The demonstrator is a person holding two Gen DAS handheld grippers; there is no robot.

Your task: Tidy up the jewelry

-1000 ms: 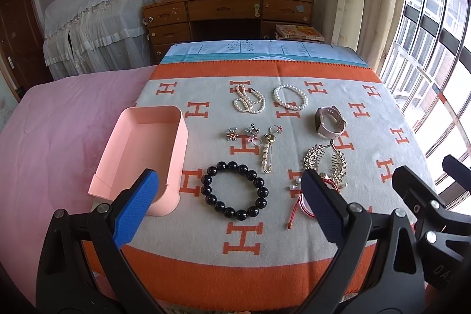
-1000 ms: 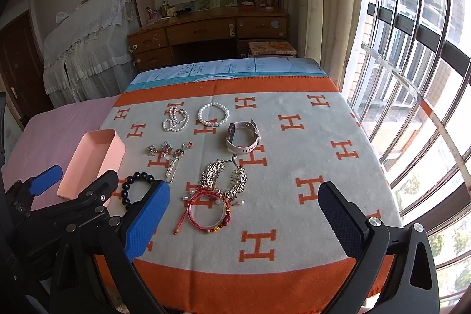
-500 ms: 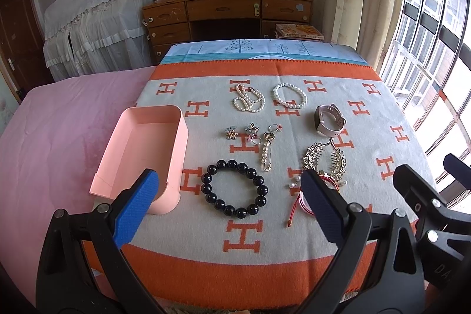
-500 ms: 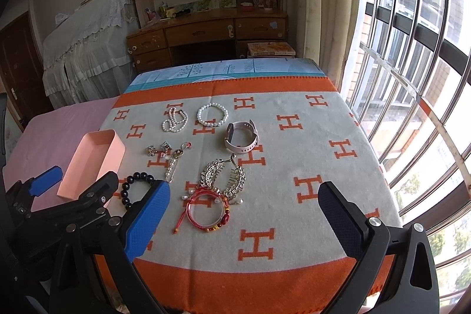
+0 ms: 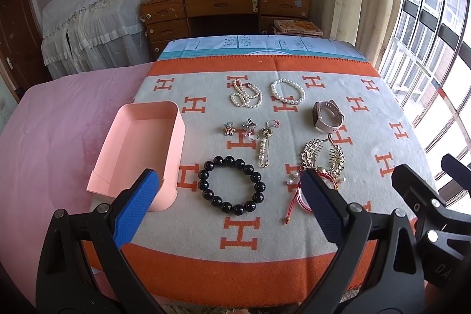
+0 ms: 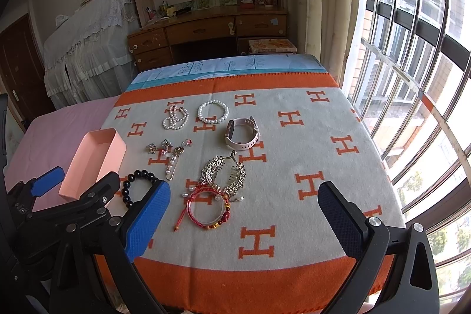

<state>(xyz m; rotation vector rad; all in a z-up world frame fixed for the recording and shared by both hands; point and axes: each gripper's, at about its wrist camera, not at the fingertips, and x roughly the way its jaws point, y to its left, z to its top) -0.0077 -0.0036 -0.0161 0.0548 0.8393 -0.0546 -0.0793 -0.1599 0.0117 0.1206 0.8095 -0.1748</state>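
Note:
Jewelry lies on an orange-and-grey blanket [image 5: 294, 237]. A black bead bracelet [image 5: 232, 184] sits just ahead of my left gripper [image 5: 228, 208], which is open and empty. An empty pink box [image 5: 141, 146] stands at the left. Beyond lie small rings [image 5: 245, 128], a pearl pin [image 5: 265, 147], a pearl strand [image 5: 245, 94], a pearl bracelet [image 5: 288, 91], a pink watch [image 5: 328, 118] and a silver hair comb [image 5: 322, 156]. A red cord bracelet [image 6: 207, 206] lies before my right gripper [image 6: 244, 215], also open and empty.
The blanket covers a bed with pink sheet [image 5: 50, 131] at the left. A wooden desk [image 5: 226, 5] and draped furniture [image 5: 91, 19] stand behind. A barred window [image 6: 418, 55] runs along the right. Each gripper shows at the other view's edge.
Both views have barely shifted; the grippers stay open and the jewelry has not moved.

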